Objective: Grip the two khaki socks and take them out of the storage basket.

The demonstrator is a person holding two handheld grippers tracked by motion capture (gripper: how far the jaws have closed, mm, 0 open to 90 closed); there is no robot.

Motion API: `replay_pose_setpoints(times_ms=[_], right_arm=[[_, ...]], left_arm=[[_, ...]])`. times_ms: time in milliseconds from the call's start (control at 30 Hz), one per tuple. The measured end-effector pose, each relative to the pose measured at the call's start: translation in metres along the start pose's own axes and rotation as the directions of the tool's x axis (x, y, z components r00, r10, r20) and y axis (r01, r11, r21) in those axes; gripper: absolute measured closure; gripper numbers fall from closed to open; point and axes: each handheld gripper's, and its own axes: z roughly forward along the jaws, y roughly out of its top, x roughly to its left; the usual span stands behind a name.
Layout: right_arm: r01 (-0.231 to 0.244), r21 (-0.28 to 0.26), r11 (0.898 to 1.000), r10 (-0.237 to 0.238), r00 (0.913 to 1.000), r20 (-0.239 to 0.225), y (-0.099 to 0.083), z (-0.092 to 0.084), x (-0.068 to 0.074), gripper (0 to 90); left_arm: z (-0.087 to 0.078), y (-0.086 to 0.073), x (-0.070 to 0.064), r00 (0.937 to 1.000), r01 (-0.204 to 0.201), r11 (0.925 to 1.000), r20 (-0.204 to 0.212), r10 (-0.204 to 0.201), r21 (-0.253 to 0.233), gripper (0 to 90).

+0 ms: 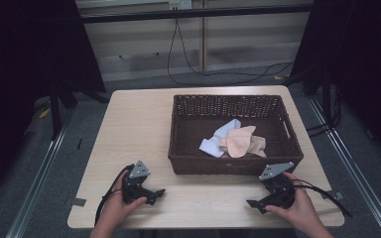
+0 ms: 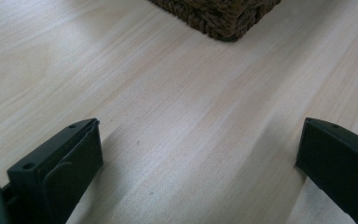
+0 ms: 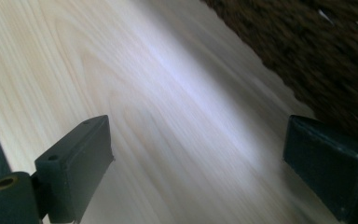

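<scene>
Your left gripper (image 1: 155, 194) and right gripper (image 1: 256, 205) rest low on the pale wooden table (image 1: 134, 129), jaws spread wide with nothing between them (bare wood shows in both gripper views). Just beyond them sits the dark brown woven wicker basket (image 1: 188, 163), holding crumpled light blue cloth (image 1: 217, 140) and peach cloth (image 1: 240, 141)

Left tool (image 1: 155, 194) and right tool (image 1: 254, 205) low, tips turned inward, jaws wide apart

Basket (image 1: 188, 161) blocks mid-right; table (image 1: 129, 129) left side free.
</scene>
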Motion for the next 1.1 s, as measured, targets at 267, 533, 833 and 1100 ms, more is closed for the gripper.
replay_pose_setpoints(times_ms=[267,533,833,1100], right_arm=[[0.119,0.202,0.972,-0.116,0.9929,-0.026,0.034,-0.02,0.014,7.4],[0.153,0.319,0.935,-0.143,0.9883,-0.053,0.055,-0.023,0.02,7.7],[0.169,0.326,0.93,-0.154,0.9855,-0.073,0.073,-0.037,0.019,8.5],[0.164,0.329,0.93,-0.146,0.9862,-0.079,0.095,-0.056,0.018,9.1]], left_arm=[[0.0,0.0,0.0,1.0,0.0,1.0,0.0,0.0,0.0,0.0],[0.0,0.0,0.0,1.0,0.0,1.0,0.0,0.0,0.0,0.0],[0.0,0.0,0.0,1.0,-0.002,1.0,0.001,0.002,0.001,0.0],[0.0,0.0,0.0,1.0,-0.002,1.0,0.001,0.002,0.001,0.0]])
